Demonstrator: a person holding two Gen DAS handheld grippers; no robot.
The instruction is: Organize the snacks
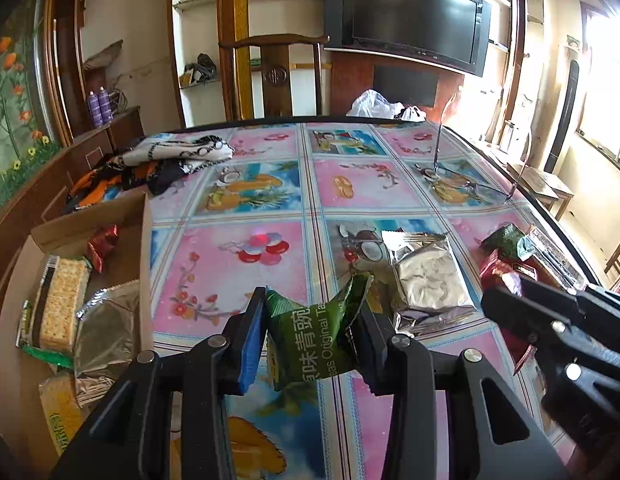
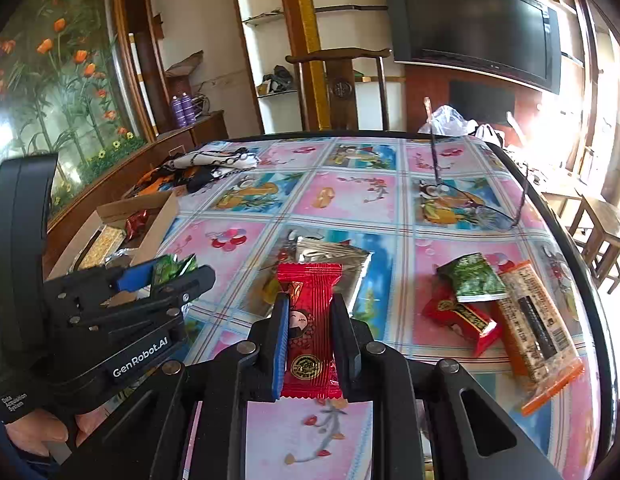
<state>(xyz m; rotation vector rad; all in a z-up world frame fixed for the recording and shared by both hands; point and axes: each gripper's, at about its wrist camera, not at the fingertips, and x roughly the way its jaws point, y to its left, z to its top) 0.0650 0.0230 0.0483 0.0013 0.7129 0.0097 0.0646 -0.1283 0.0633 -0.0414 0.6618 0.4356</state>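
My left gripper [image 1: 310,328] is shut on a green pea snack packet [image 1: 314,336], lifted above the patterned tablecloth [image 1: 270,184]. In the right wrist view the same left gripper [image 2: 166,276] appears at the left with the green packet [image 2: 172,268] in it. My right gripper [image 2: 310,332] is shut on a red wrapped snack [image 2: 310,328], held off the table. A cardboard box [image 1: 144,240] at the left holds crackers [image 1: 60,304], a silver packet [image 1: 106,328] and a red snack [image 1: 104,242]. On the table lie a silver packet [image 1: 430,276], another green packet [image 2: 472,278], a red packet [image 2: 462,318] and an orange-edged cracker pack [image 2: 538,328].
Eyeglasses [image 2: 478,204] lie at the far right of the table. Folded patterned cloth [image 1: 166,160] sits at the far left by the box. A wooden chair [image 1: 276,76] stands behind the table, plastic bags [image 1: 374,106] at its far edge, a stool [image 2: 600,220] to the right.
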